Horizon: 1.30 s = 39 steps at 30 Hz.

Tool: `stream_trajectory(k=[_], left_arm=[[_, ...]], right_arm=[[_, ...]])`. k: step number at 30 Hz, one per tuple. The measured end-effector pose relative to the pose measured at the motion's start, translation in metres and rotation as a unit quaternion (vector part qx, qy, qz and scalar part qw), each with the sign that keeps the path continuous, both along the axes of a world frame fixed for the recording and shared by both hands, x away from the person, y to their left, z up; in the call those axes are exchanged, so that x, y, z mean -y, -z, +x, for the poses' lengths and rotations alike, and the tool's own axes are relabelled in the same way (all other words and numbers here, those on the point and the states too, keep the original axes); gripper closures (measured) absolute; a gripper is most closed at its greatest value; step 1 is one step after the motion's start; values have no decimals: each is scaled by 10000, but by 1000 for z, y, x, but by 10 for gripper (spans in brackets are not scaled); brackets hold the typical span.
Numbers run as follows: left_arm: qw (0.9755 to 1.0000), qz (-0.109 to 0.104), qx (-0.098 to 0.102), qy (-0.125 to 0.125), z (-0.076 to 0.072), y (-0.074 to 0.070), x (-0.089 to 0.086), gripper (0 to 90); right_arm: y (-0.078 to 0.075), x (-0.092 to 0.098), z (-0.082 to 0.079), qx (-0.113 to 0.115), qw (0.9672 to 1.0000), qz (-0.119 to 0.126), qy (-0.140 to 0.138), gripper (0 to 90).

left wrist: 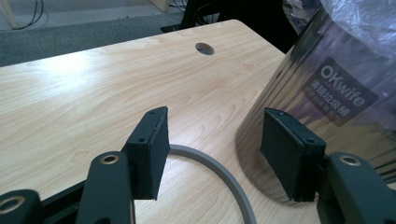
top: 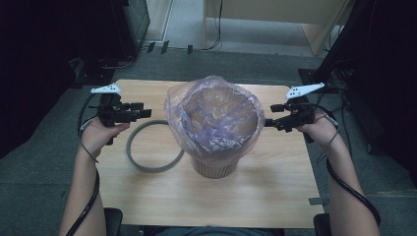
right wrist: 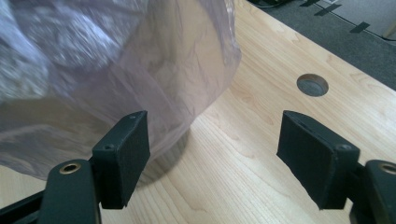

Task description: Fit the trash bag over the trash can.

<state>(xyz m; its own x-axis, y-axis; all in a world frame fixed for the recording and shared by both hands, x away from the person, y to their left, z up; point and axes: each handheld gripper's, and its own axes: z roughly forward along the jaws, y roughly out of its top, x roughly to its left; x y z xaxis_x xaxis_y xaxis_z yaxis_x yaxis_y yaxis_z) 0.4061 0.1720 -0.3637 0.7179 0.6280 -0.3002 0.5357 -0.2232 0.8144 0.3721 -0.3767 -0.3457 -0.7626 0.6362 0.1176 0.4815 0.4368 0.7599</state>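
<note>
We had the bin (top: 215, 147) mid-worktop (top: 275, 191), bag (top: 214, 105) draped over its rim. Left gripper (top: 146, 113) and right gripper (top: 268, 123) flanked the bin, fingers spread, pinching nothing. Grey ring (top: 147, 164) lay left of the bin, nearer our left gripper.

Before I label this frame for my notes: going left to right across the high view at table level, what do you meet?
Left gripper → grey ring lying flat on the table → bin lined with a plastic bag → right gripper.
</note>
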Motion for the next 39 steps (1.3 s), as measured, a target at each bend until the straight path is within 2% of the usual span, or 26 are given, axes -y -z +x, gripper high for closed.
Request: stream_trajectory(k=[5,7,10,13,15,20,27,34,39], left_arm=[[10000,-7,37,-19,0,3,-2,405],[9999,69,79,-40,0,4,-2,402],[9999,80,56,-30,1,8,-2,402],[10000,88,-24,-34,2,13,-3,402],[9999,97,-73,-25,4,17,-3,402],[9998,98,-175,-48,6,25,-5,401],[9996,61,-195,-192,9,34,-8,379],[9996,144,-220,-93,10,43,-8,380],[9993,219,-271,-122,12,52,-10,383]], right_arm=[[10,-1,0,-39,10000,49,19,254],[13,0,-1,58,9999,44,74,255],[20,-1,0,79,9997,200,153,254],[26,-2,1,73,9999,95,99,255],[30,-3,2,25,9998,173,129,255],[44,-4,5,-34,9998,128,129,255],[62,-7,7,-142,9997,76,192,255],[84,-11,9,-182,9995,27,272,255],[99,-12,10,-170,9995,-31,273,254]])
